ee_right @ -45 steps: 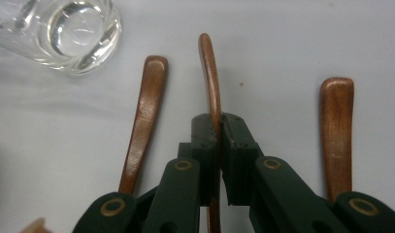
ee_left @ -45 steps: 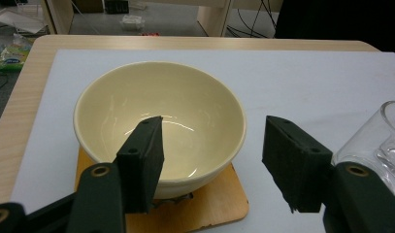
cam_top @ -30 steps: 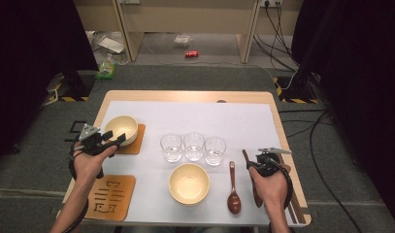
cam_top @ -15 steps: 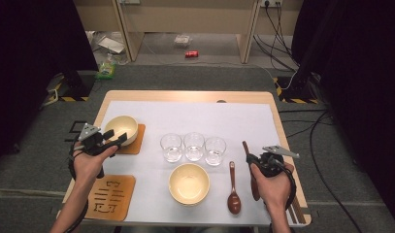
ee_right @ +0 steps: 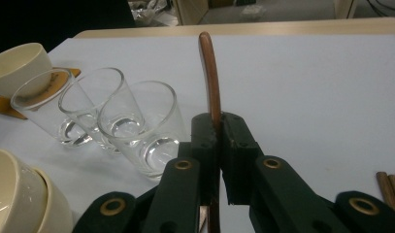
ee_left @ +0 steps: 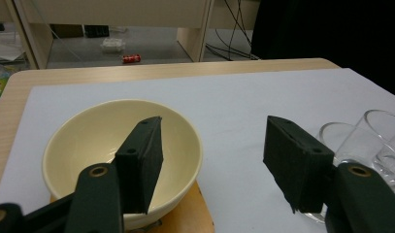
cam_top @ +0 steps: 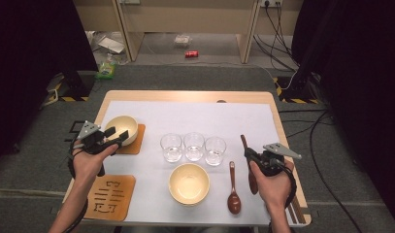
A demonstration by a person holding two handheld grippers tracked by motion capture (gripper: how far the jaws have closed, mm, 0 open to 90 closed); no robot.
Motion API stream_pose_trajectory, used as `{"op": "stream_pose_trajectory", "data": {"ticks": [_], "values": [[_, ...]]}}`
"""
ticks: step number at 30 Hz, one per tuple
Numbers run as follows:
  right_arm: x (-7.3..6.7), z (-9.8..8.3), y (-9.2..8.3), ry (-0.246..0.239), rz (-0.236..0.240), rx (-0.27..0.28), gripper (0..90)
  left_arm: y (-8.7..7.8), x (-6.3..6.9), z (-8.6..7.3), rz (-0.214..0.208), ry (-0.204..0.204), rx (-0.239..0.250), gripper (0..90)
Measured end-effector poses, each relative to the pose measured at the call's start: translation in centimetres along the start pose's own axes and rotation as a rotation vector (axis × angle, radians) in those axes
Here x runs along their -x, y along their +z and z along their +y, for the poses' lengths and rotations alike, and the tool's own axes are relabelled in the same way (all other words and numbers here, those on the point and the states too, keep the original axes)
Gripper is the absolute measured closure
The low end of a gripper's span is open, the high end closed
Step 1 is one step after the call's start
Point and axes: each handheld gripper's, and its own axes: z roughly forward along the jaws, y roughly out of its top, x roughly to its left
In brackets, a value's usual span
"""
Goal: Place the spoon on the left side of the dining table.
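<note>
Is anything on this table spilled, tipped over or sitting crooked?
Nothing stands out. The three glasses stand upright in a row, both bowls sit level, and no spill shows on the white mat. The loose spoon lies flat beside the near bowl.

Two black claws (cam_top: 113, 137) (cam_top: 248, 156) with brass-coloured pivot rivets, grey three-cornered top plates, trailing black cables.

The desk (cam_top: 185, 95) shows pale, matt wood at its rim under a smooth, matt white sheet (cam_top: 219, 119). The cream bowl (ee_left: 88, 141) looks like glossy glazed ceramic and sits on a matt wooden coaster (cam_top: 137, 143). The three glasses (ee_right: 132, 121) are clear, shiny glass. The dark spoon (ee_right: 210, 73) is polished wood, clamped by the right tool (ee_right: 219, 145) with matt black plastic pads.
</note>
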Motion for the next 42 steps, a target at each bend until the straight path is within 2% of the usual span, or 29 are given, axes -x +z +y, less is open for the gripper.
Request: {"op": "stream_pose_trajectory", "data": {"ticks": [6,11,20,28,42], "values": [[-0.2,0.4,-0.2,-0.018,0.007,0.03,85.1,0.1,0.6,0.7,-0.018,0.011,0.006,38.7],[-0.5,0.7,0.0,-0.024,0.018,0.032,85.1,0.4,1.4,1.6,-0.038,0.022,0.011,38.8],[-1.1,1.1,0.1,-0.071,0.004,0.053,85.1,1.0,2.5,2.6,-0.075,0.05,0.012,38.8],[-1.6,1.6,0.2,-0.075,0.02,0.075,85.1,1.4,3.2,3.3,-0.091,0.064,0.013,38.9],[-3.0,2.5,0.9,-0.11,0.044,0.1,85.1,1.9,4.3,4.4,-0.131,0.066,0.025,38.8]]}}
